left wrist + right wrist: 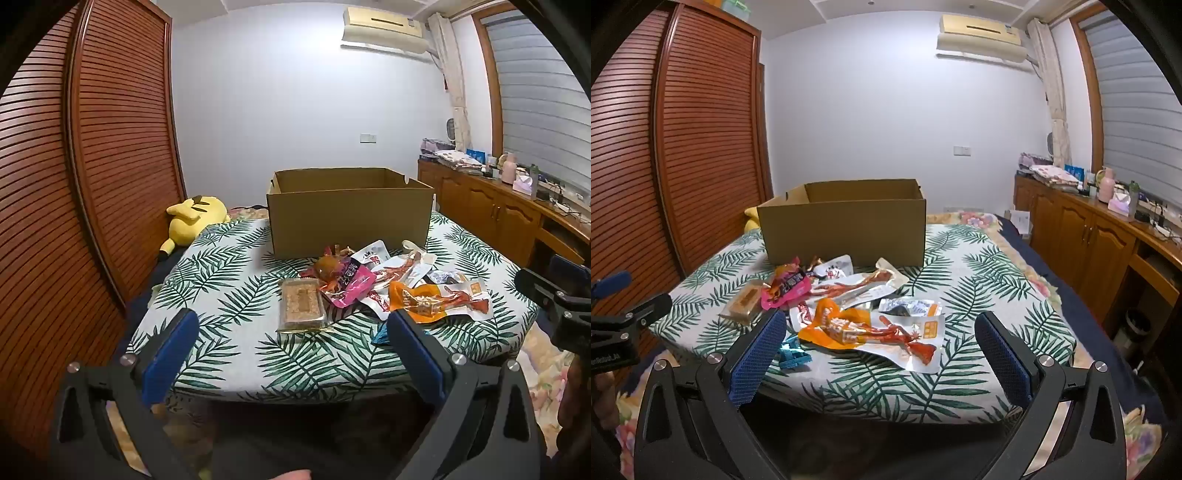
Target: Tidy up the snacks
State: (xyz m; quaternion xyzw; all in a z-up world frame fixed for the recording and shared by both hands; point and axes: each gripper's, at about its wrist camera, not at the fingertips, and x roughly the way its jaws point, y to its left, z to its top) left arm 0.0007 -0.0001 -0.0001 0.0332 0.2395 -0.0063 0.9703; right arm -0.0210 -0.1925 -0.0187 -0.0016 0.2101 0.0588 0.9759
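While both tongs, left (291,345) and right (881,347), stand spread wide and empty, the snack packets (849,306) lie heaped at twelve o'clock beyond them on the leaf-print surface (979,266). Behind the heap at twelve sits the open cardboard box (846,225). Bare cloth lies at two o'clock.

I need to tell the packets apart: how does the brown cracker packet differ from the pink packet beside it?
The brown cracker packet is a clear, flat rectangular block lying square at the pile's left edge; the pink packet is an opaque, crumpled pouch overlapping other snacks. Both lie on the leaf-print cloth in front of the cardboard box, outside it.
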